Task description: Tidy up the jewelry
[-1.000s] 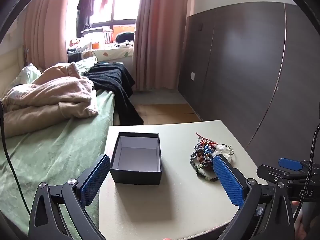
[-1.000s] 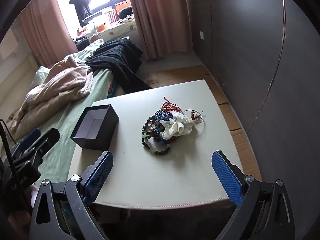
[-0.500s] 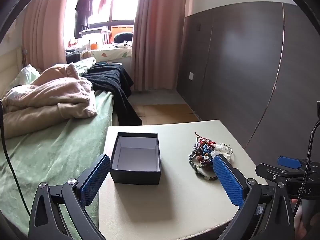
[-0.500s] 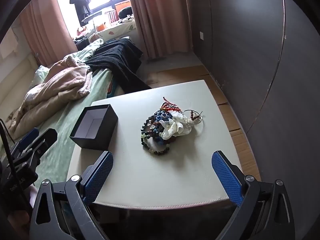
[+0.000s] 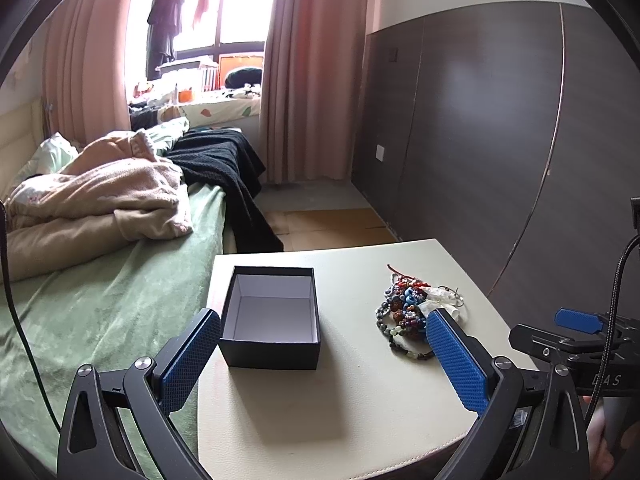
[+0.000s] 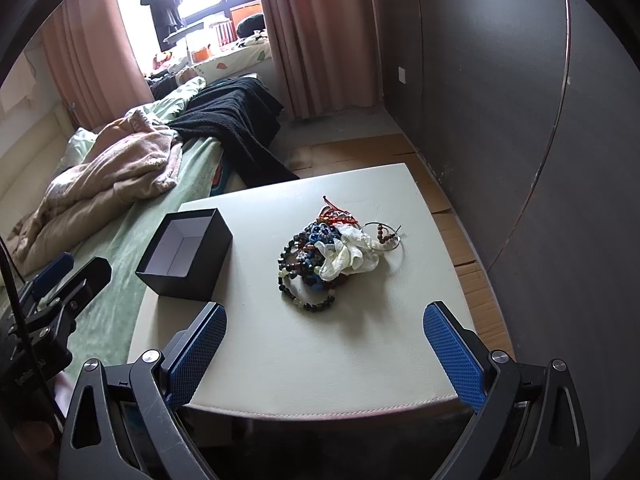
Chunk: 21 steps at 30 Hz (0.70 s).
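A tangled pile of beaded bracelets and jewelry (image 6: 332, 256) with a white fabric piece lies on the cream table (image 6: 320, 344), right of centre; it also shows in the left wrist view (image 5: 412, 312). An open, empty black box (image 5: 272, 316) with a white inside stands on the table's left part, and shows in the right wrist view (image 6: 186, 254). My left gripper (image 5: 320, 328) is open and empty, above the near table edge in front of the box. My right gripper (image 6: 324, 320) is open and empty, in front of the pile.
A bed with a green sheet (image 5: 100, 300), beige blanket (image 5: 92, 200) and black cloth (image 5: 224, 164) lies left of the table. A dark panelled wall (image 5: 500, 140) runs along the right. Pink curtains (image 5: 312, 72) and a window are at the back.
Both grippers have shifted only slightly; the views have barely drifted. Both stay open and empty. The box and jewelry have not moved.
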Tool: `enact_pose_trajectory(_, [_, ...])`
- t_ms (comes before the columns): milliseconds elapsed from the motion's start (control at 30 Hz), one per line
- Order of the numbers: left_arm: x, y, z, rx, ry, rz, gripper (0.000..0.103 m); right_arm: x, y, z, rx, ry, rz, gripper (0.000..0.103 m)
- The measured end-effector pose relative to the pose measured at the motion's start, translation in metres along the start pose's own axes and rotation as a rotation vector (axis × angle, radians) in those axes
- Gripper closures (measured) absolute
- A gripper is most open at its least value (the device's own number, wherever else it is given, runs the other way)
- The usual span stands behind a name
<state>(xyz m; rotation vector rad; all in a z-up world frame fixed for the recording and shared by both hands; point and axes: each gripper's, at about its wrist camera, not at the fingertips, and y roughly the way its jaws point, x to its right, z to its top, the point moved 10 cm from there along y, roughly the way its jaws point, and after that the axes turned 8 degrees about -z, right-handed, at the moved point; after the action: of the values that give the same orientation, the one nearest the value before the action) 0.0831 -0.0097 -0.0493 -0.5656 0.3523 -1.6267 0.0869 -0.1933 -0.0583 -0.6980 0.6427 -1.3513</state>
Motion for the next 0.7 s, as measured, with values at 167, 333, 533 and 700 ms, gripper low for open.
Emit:
enact_pose_trajectory(167, [-0.0032, -0.0011, -0.003, 0.001, -0.002, -0.002, 0.001, 0.0003, 0.0003, 0.0, 0.001, -0.002, 0.0, 0.004])
enact_pose_trajectory(333, [-0.0022, -0.0006, -0.0028, 0.0, 0.0, -0.003, 0.001, 0.0002, 0.0001, 0.0, 0.003, -0.003, -0.002, 0.004])
enact_pose_trajectory(533, [-0.0003, 0.0013, -0.0029, -0.003, 0.003, -0.002, 0.001, 0.0004, 0.0007, 0.0, 0.003, -0.004, -0.003, 0.004])
enact_pose_trajectory(700, [-0.0006, 0.0001, -0.0031, -0.002, 0.003, -0.006, 0.001, 0.0004, 0.001, -0.0001, 0.003, -0.005, -0.004, 0.004])
